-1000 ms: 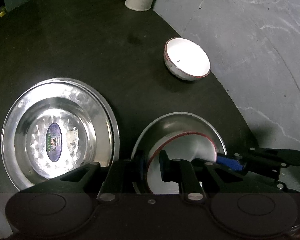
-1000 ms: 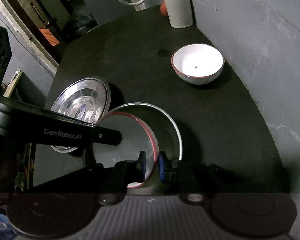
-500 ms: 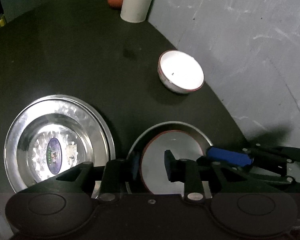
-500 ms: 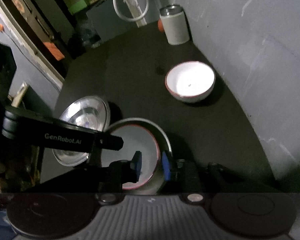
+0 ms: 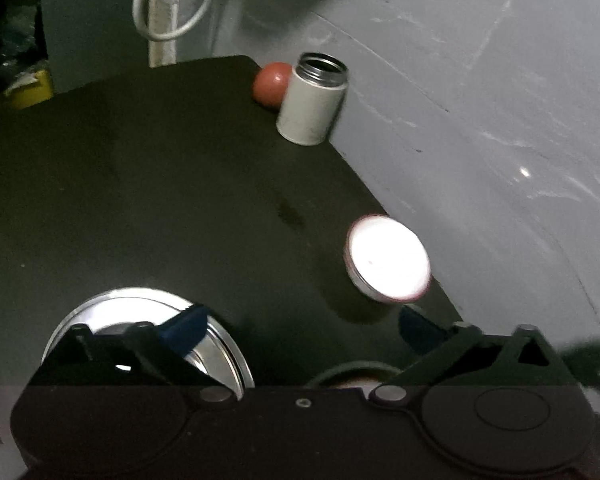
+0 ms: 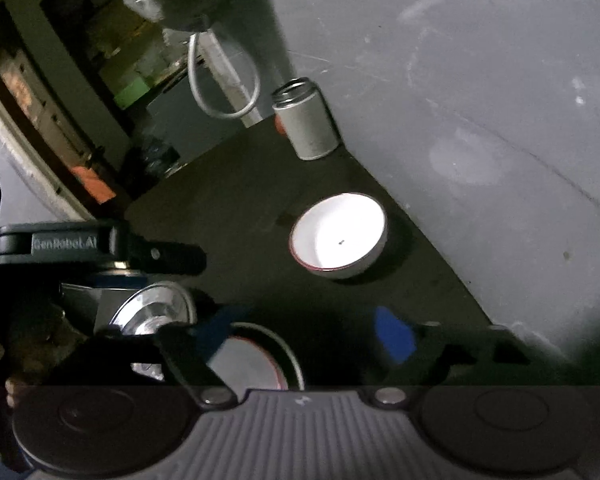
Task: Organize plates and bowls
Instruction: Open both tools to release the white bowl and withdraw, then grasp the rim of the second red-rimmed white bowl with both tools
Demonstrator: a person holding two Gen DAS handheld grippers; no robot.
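Observation:
My left gripper (image 5: 300, 328) is open wide and holds nothing, with its blue pads (image 5: 184, 328) spread apart. Ahead of it on the dark table (image 5: 160, 180) stands a white bowl with a red rim (image 5: 388, 264). A steel plate (image 5: 112, 304) lies under the left finger. My right gripper (image 6: 306, 332) is open too and holds nothing. Below its left finger a second white red-rimmed bowl (image 6: 248, 364) sits inside a steel bowl (image 6: 290, 346). The lone white bowl (image 6: 338, 236) lies further ahead, and the steel plate (image 6: 156, 308) is to the left.
A white canister with a metal mouth (image 5: 314, 100) and a red ball (image 5: 272, 84) stand at the table's far corner. A grey wall (image 5: 480, 140) runs along the table's right edge. A white cable loop (image 6: 220, 80) hangs behind. A black finger (image 6: 172, 256) of the left gripper reaches in at the left.
Both grippers were closed narrowly around the nested white bowl's rim. They have opened wide, let it go and pulled up and back, so both views now tilt toward the far wall.

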